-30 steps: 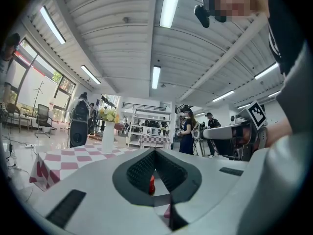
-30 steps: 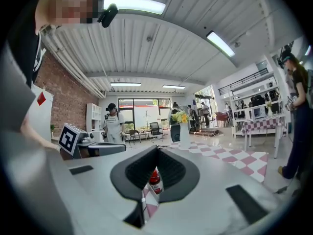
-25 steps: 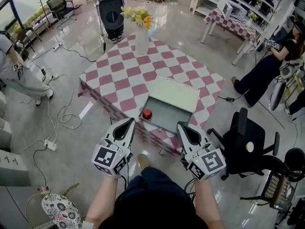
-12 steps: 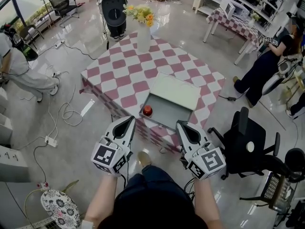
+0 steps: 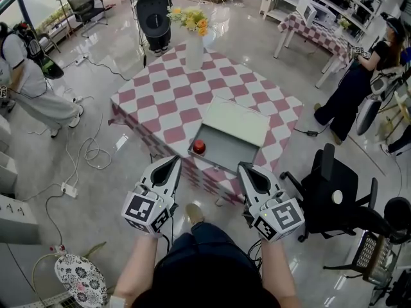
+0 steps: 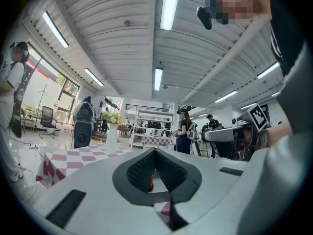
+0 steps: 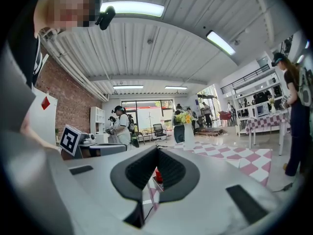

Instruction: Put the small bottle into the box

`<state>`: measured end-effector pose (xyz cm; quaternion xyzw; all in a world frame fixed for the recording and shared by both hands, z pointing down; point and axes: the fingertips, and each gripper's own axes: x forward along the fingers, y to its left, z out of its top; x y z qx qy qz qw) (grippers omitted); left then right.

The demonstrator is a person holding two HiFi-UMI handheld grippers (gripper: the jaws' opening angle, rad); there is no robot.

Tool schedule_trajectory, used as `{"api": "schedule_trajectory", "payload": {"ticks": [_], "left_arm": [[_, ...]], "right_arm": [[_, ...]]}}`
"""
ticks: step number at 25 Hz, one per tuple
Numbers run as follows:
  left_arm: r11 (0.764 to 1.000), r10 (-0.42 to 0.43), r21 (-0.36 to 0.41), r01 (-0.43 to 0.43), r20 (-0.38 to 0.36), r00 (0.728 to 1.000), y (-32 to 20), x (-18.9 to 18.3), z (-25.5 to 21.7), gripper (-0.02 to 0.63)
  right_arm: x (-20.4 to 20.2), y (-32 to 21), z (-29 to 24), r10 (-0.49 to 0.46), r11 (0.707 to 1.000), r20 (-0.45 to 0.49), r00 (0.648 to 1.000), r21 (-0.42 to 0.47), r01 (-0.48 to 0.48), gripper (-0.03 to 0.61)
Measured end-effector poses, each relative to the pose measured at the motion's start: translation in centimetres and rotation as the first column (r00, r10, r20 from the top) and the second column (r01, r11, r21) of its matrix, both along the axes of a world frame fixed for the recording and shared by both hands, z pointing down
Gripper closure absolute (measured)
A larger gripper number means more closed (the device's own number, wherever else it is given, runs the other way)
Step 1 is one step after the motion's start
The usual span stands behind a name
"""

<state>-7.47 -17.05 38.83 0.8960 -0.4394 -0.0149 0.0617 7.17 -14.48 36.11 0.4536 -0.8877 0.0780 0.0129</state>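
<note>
A small red bottle stands at the near-left corner of the open grey box, whose lid is raised at the back. I cannot tell whether the bottle is inside the box or just at its rim. The box rests on a table with a pink-and-white checked cloth. My left gripper and right gripper are both shut and empty, side by side short of the table's near edge. The bottle shows past the shut jaws in the left gripper view, and the bottle likewise in the right gripper view.
A white vase of yellow flowers stands at the table's far corner. A black office chair is close on the right. Cables trail over the floor on the left. People stand at far left and far right.
The person on the left has walked further along. Both grippers keep their places and stay shut; the view has shifted only slightly.
</note>
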Motion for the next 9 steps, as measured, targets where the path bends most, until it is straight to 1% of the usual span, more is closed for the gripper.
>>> {"api": "schedule_trajectory", "payload": {"ticks": [9], "left_arm": [[1.000, -0.001, 0.001, 0.001, -0.002, 1.000, 0.73, 0.10, -0.32, 0.614]], "right_arm": [[0.15, 0.82, 0.09, 0.002, 1.000, 0.013, 1.000, -0.003, -0.002, 0.576]]}}
